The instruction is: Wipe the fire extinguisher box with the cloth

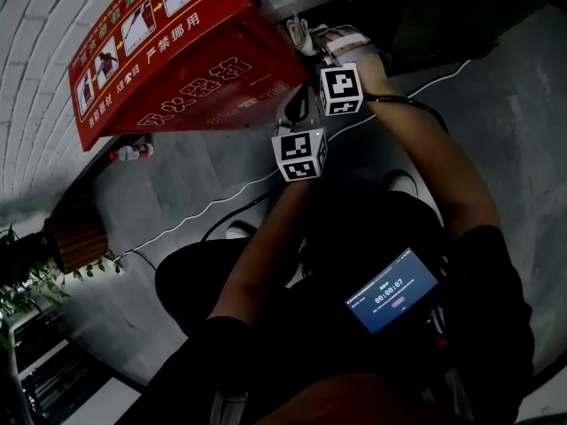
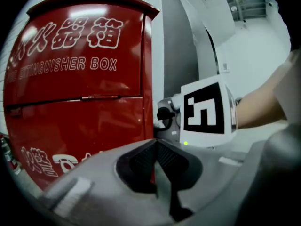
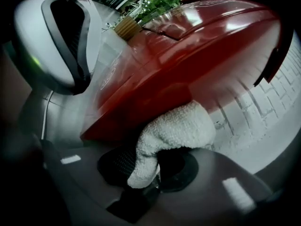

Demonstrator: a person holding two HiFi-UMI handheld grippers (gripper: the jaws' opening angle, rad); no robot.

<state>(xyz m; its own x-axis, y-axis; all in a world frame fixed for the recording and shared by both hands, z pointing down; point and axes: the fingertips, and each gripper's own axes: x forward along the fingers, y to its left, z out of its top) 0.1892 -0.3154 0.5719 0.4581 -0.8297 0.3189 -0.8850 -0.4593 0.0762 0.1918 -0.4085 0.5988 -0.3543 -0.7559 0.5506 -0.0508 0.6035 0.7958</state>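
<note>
White cloth (image 3: 176, 128) half-hidden in right gripper (image 3: 149, 167)

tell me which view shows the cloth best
The right gripper view: the white cloth sits large, clamped in the right gripper and pressed against the red box. The head view shows only a small pale scrap; the left gripper view shows none.

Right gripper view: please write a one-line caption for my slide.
Right gripper, shut on a white cloth, holds it against the red fire extinguisher box.
</note>
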